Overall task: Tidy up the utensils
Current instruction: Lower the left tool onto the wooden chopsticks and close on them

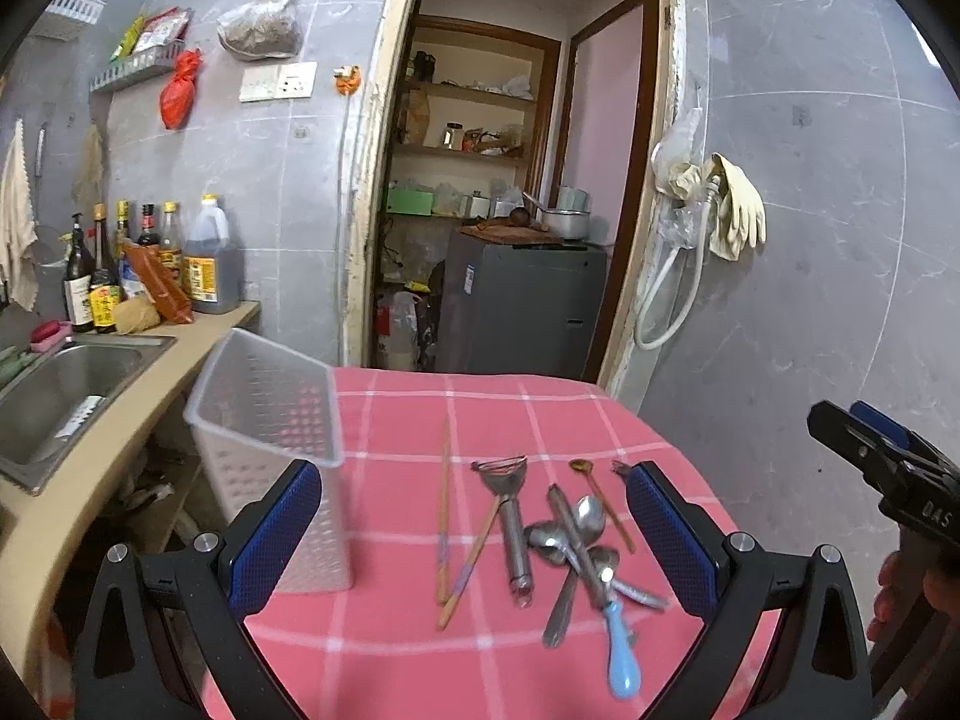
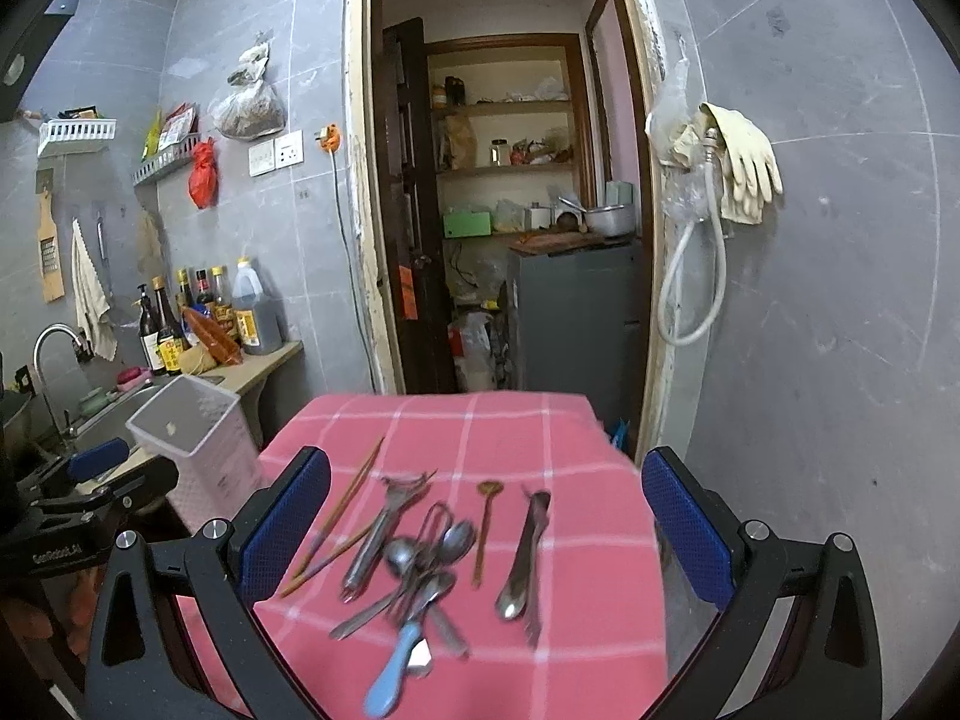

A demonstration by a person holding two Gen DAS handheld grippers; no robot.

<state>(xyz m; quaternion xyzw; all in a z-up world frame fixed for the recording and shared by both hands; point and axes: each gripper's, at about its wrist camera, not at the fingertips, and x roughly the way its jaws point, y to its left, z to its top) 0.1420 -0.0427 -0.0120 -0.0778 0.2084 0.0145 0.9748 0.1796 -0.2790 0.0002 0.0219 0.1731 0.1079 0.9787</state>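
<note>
step: nothing picked yet, utensils (image 1: 564,540) lay loose mid-worktop
fingers: both grippers, left gripper (image 1: 474,534) and right gripper (image 2: 486,531), spread, empty
next: probably grab one, drop in the basket (image 1: 270,420) at left edge

Black tongs (image 1: 471,534), blue mesh pads (image 1: 273,531), silver screws (image 1: 118,553).

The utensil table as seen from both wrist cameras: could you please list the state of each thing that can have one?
Left gripper: open, holding nothing.
Right gripper: open, holding nothing.
Plastic basket: upright at the table's corner, looks empty.
Chopsticks: lying loose on the cloth.
Spoon pile: heaped, overlapping.
Blue-handled utensil: lying flat in the pile.
</note>
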